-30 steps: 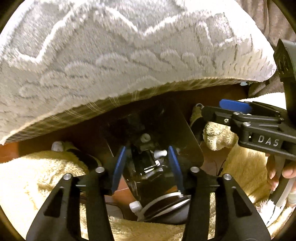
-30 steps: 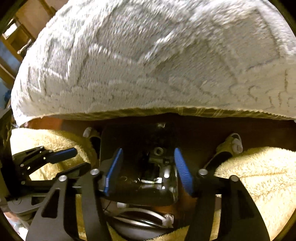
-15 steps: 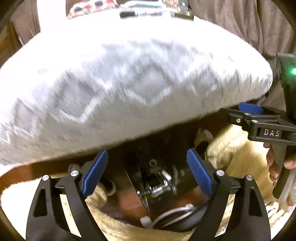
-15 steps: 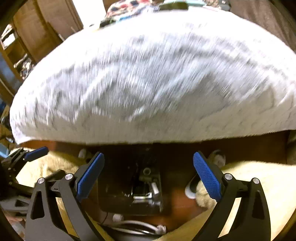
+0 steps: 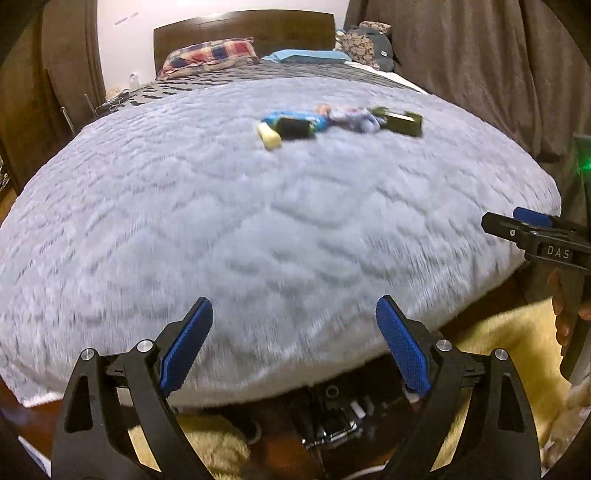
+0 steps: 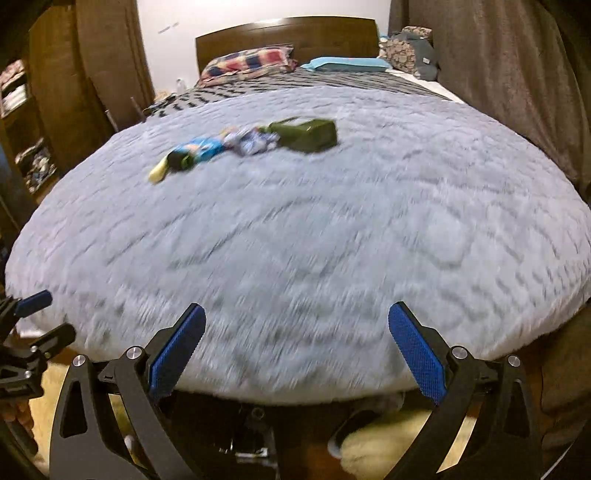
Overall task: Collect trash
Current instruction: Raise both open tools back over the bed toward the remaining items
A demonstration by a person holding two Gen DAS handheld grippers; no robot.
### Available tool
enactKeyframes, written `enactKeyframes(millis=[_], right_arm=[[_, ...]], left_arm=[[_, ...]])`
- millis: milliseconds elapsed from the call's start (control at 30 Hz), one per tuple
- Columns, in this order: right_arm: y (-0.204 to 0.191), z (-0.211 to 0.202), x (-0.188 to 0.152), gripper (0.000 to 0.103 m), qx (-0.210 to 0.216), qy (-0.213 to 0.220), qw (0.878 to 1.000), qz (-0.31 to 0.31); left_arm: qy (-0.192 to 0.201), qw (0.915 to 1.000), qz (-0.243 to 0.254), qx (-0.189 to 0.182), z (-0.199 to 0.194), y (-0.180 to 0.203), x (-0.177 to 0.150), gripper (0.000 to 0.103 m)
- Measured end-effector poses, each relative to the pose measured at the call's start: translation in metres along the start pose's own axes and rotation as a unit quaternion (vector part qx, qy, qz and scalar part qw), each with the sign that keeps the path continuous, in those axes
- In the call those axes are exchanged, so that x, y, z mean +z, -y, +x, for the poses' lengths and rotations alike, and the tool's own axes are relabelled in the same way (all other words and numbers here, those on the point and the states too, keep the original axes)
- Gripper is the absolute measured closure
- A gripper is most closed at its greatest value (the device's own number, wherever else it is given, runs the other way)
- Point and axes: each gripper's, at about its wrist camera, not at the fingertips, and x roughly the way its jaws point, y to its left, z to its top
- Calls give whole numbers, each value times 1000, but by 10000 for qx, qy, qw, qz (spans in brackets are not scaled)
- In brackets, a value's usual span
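Trash lies in a row on the grey fluffy blanket (image 5: pixel 258 221) of the bed: a pale yellow piece (image 5: pixel 269 137), a black item (image 5: pixel 295 127), a blue wrapper (image 5: pixel 288 116), a crumpled wrapper (image 5: pixel 354 120) and a dark green box (image 5: pixel 402 123). The same row shows in the right wrist view, from the yellow piece (image 6: pixel 158 171) to the green box (image 6: pixel 306 134). My left gripper (image 5: pixel 293 345) is open and empty at the bed's near edge. My right gripper (image 6: pixel 295 349) is open and empty there too, and shows at the right of the left view (image 5: pixel 517 225).
Pillows (image 5: pixel 210 55) and a wooden headboard (image 5: pixel 243 27) are at the far end. A brown curtain (image 5: pixel 480 74) hangs on the right. A shelf (image 6: pixel 22 122) stands at the left. A yellow rug (image 5: pixel 517 350) and a dark device (image 5: pixel 332 417) lie on the floor below.
Both grippers have risen from the floor under the bed edge to above the blanket, and both have opened wide. The trash on the bed has come into view.
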Motion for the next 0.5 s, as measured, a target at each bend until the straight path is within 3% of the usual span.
enactKeyframes(millis=[500], right_arm=[[4, 56, 81, 4, -446, 67, 9985, -304]], left_arm=[[49, 9998, -44, 178, 62, -15, 95, 22]])
